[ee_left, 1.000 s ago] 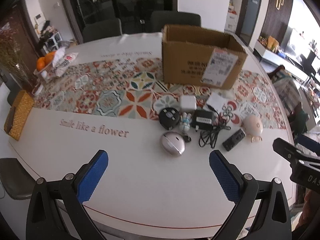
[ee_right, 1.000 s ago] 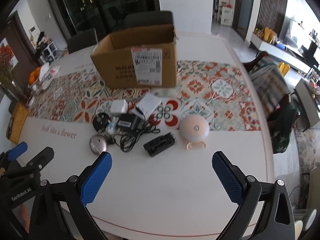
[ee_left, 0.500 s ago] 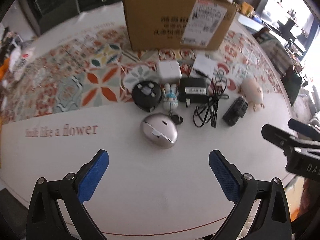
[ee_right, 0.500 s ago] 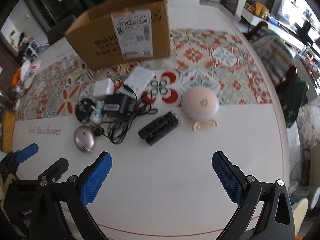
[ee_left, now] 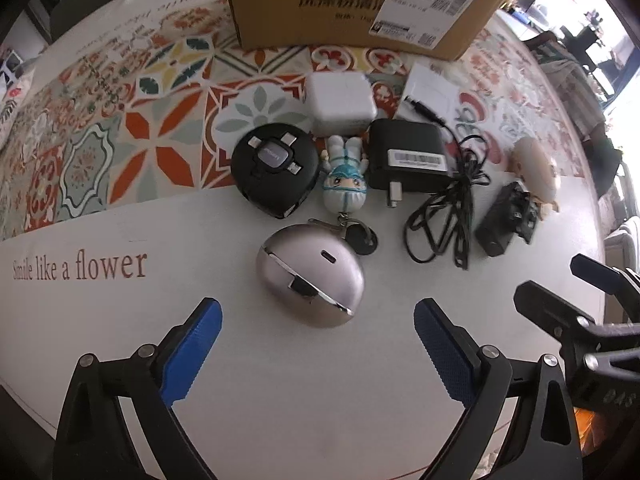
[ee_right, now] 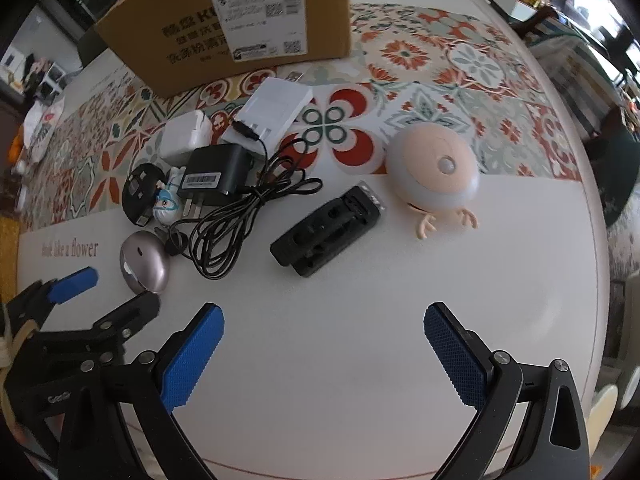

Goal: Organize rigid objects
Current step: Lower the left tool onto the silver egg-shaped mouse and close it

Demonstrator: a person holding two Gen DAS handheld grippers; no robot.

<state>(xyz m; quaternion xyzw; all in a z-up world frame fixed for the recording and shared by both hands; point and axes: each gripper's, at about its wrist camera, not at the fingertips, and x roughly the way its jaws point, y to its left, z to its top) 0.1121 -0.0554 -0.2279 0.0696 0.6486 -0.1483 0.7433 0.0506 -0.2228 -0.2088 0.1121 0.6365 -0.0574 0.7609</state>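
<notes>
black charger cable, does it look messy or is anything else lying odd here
Yes. The black charger has its cable sprawled in a loose tangle on the table, its plug end lying over the flat white box. The little figurine keychain lies on its back. Nothing looks spilled or broken.

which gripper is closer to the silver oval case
Left. The left hand-held gripper sits open just short of the silver oval case, lined up with it. The right hand-held gripper, also open, is off to the case's right.

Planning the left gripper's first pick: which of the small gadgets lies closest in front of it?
The silver oval case, alone on plain white cloth just ahead of the left gripper; the others lie farther back.
</notes>
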